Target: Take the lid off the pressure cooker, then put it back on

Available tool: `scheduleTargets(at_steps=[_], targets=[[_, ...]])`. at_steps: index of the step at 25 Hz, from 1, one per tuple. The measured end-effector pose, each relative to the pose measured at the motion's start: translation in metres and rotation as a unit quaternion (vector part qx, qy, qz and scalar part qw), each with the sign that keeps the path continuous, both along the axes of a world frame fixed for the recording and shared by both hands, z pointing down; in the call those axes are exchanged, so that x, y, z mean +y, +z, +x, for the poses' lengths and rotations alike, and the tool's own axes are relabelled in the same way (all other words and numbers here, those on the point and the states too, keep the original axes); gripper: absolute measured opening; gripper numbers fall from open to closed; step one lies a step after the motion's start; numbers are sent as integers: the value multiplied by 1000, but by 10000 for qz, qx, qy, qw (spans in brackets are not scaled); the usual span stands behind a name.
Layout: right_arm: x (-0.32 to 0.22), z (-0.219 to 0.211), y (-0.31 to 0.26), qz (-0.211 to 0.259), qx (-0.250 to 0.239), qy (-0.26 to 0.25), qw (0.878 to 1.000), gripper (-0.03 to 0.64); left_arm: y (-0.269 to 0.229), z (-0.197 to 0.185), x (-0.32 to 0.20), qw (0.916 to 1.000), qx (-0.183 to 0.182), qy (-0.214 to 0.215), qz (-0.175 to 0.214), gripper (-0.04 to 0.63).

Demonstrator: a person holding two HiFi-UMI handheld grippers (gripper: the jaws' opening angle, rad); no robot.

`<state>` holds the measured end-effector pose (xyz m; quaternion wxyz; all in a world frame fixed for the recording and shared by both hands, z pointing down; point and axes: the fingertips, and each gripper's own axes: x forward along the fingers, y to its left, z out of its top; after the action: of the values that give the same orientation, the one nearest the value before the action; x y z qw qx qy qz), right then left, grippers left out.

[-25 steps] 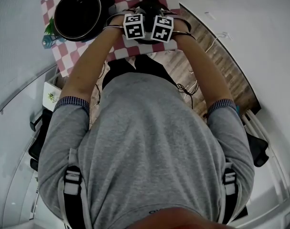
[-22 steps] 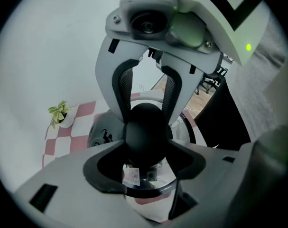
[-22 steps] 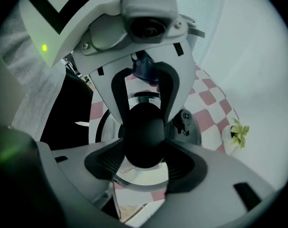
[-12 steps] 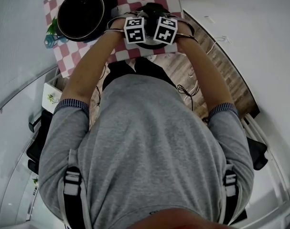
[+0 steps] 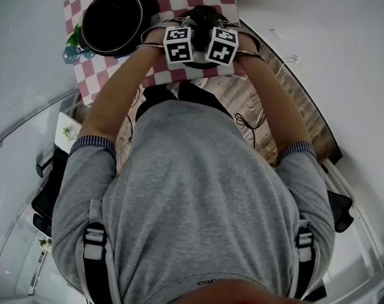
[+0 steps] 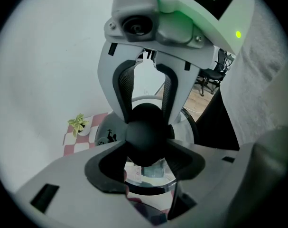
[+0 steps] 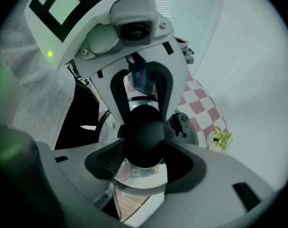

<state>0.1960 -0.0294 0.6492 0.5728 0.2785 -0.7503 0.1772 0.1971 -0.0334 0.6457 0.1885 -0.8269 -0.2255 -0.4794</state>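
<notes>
Both grippers grip the black round knob [image 6: 144,133] of the pressure cooker lid from opposite sides. My left gripper [image 6: 147,152] is shut on the knob, its jaws having just closed a little on it. My right gripper [image 7: 144,148] is shut on the same knob [image 7: 144,132]. The lid's shiny surface [image 7: 141,175] hangs below the knob, over the checked cloth. In the head view the two marker cubes [image 5: 178,44] [image 5: 221,45] sit side by side over the lid [image 5: 204,14]. The open pot [image 5: 112,21], dark inside, stands to the left of the lid.
A red-and-white checked cloth [image 5: 160,75] covers the small table. A little plant in a white pot [image 6: 78,124] stands at the cloth's edge; it also shows in the right gripper view [image 7: 221,139]. Wooden floor with cables [image 5: 293,94] lies to the right.
Both grippers have risen a little with the lid held by its knob; the marker cubes stay close together. The open pot has not moved on the cloth.
</notes>
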Motion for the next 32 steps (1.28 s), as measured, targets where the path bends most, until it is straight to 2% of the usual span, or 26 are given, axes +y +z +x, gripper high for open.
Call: scheduleTargets(at_steps=[10, 18, 27, 32], targets=[[-13, 10, -57, 374, 236, -72, 9990, 267, -57, 10, -12, 9991, 300, -36, 304, 276], [-16, 12, -97, 495, 346, -89, 9981, 267, -96, 12, -15, 9982, 425, 27, 419, 276], [-41, -2, -153, 828, 464, -138, 9954, 267, -152, -3, -40, 9957, 633, 3, 682, 276], [-65, -24, -170, 983, 461, -186, 9939, 267, -169, -24, -63, 9946, 610, -23, 838, 276]])
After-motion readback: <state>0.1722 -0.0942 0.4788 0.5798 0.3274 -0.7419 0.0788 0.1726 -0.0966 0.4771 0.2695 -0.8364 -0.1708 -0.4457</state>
